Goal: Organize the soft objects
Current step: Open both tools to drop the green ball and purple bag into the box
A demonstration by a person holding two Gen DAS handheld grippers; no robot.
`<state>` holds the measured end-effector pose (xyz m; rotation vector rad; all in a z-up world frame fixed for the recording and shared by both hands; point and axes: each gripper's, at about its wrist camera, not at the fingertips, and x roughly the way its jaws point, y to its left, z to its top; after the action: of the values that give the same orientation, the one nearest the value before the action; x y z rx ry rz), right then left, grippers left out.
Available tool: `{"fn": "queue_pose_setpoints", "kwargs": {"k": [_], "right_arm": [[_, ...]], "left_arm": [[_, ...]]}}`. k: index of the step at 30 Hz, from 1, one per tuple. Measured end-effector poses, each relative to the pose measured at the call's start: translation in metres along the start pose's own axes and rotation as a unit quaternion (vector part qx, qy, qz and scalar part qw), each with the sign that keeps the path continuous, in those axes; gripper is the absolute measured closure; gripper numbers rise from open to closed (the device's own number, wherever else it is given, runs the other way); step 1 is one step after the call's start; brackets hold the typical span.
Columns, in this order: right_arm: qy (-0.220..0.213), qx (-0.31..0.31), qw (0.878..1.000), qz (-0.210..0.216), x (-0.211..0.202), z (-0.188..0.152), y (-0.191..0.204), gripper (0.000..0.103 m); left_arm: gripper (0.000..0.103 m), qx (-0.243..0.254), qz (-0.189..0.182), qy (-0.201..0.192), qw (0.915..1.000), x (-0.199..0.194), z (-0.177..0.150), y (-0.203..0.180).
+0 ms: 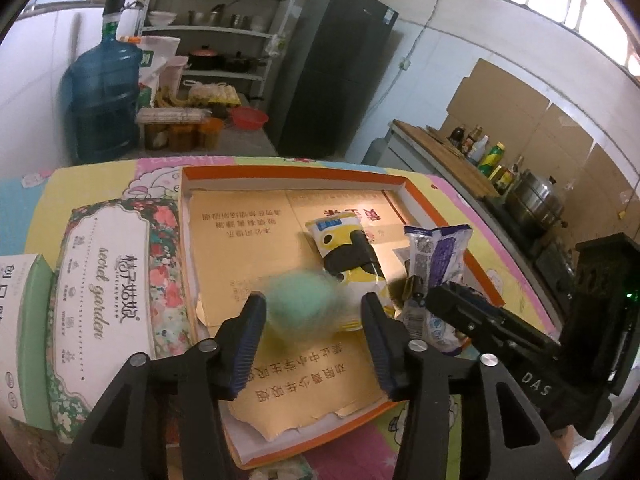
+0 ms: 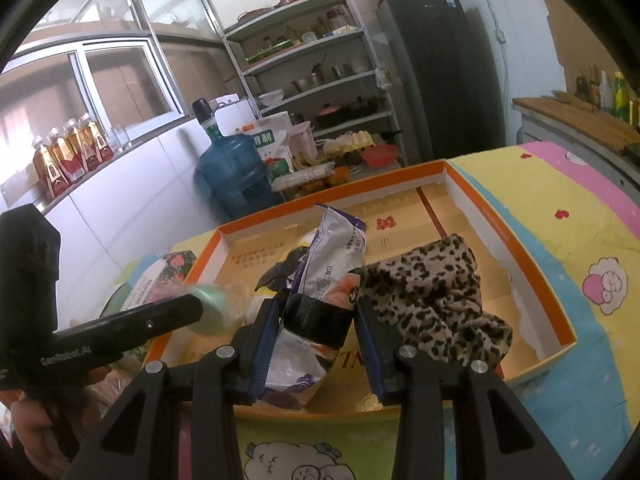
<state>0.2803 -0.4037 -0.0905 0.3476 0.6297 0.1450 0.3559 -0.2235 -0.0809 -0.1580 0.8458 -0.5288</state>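
A shallow orange-rimmed box (image 1: 416,192) lined with tan cardboard lies on the table. A fuzzy mint-green ball (image 1: 302,308) sits blurred between the fingers of my left gripper (image 1: 314,320), which is open. A yellow-and-black packet (image 1: 350,256) lies in the box beyond it. My right gripper (image 2: 316,320) is open around a white-and-purple snack bag (image 2: 336,252) with a black band, in the box. A leopard-print cloth (image 2: 436,292) lies in the box to its right. The green ball also shows in the right wrist view (image 2: 212,308).
A floral tissue pack (image 1: 104,280) and a white-green box (image 1: 20,320) lie left of the orange box. The table has a pastel cartoon cover (image 2: 560,248). A blue water jug (image 1: 100,96), metal shelves (image 1: 224,28) and a dark fridge (image 1: 340,72) stand behind.
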Motion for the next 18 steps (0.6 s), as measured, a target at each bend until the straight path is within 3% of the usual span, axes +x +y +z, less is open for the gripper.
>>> {"fn": "queue_pose_setpoints", "kwargs": {"k": [8, 12, 18], "right_arm": [[0.002, -0.012, 1.000, -0.021, -0.001, -0.002, 0.004, 0.060], [-0.004, -0.016, 0.999, -0.028, -0.005, -0.002, 0.006, 0.049], [-0.016, -0.017, 0.999, -0.035, -0.014, -0.001, 0.008, 0.048]], "left_arm": [[0.040, 0.005, 0.005, -0.014, 0.9999, -0.006, -0.001, -0.007], [0.040, 0.014, 0.011, -0.025, 0.9995, -0.012, -0.001, -0.010], [0.039, 0.018, 0.011, -0.041, 0.9989, -0.025, -0.003, -0.012]]}}
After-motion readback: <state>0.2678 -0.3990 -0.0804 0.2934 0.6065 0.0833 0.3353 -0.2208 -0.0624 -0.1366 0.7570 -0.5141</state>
